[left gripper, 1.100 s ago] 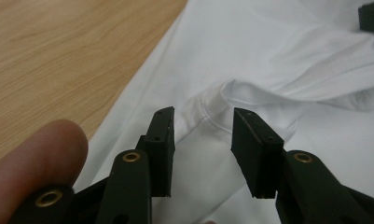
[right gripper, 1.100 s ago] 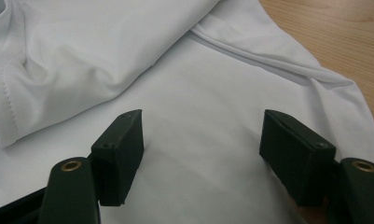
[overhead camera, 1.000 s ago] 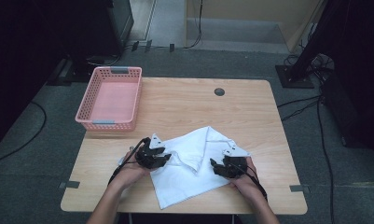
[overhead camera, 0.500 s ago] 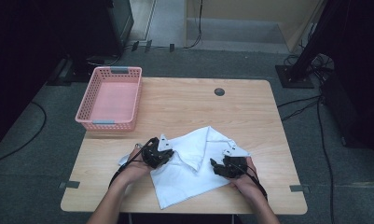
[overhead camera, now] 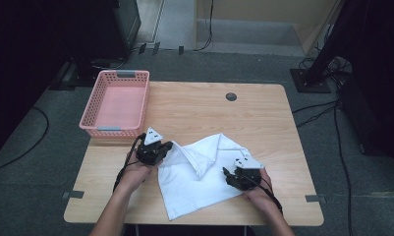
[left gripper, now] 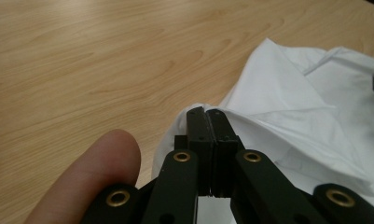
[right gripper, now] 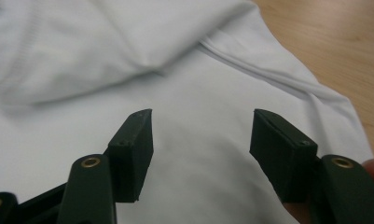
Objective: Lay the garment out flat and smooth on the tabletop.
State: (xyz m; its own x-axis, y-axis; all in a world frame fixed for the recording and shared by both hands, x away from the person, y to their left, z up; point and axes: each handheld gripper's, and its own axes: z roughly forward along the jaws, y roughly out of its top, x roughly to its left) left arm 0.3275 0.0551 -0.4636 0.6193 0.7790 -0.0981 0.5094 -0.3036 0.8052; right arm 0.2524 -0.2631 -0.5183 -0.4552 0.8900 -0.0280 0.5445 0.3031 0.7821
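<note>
The wooden desk carries everything here, and the pink basket at its far left corner serves as the landmark. The white garment, apparently a collared shirt, lies spread and partly folded on the desk, nearer the person than the basket and off to the basket's right. It looks thin, light and entirely limp, so it should drape and sag from any held point instead of keeping a shape, and layers may slide over one another; it seems in no way fragile. Hems, seams and the collar edge look like the surest places to pinch, since the doubled cloth there gives the jaws more to bite. The left gripper sits just in front of the basket's near wall, its jaws clenched on the garment's left edge, with a fold of cloth bunched at their tips. The right gripper, well away from the basket over the garment's right side, has its jaws spread wide above flat cloth, grasping nothing; a stitched seam runs just beyond them.
</note>
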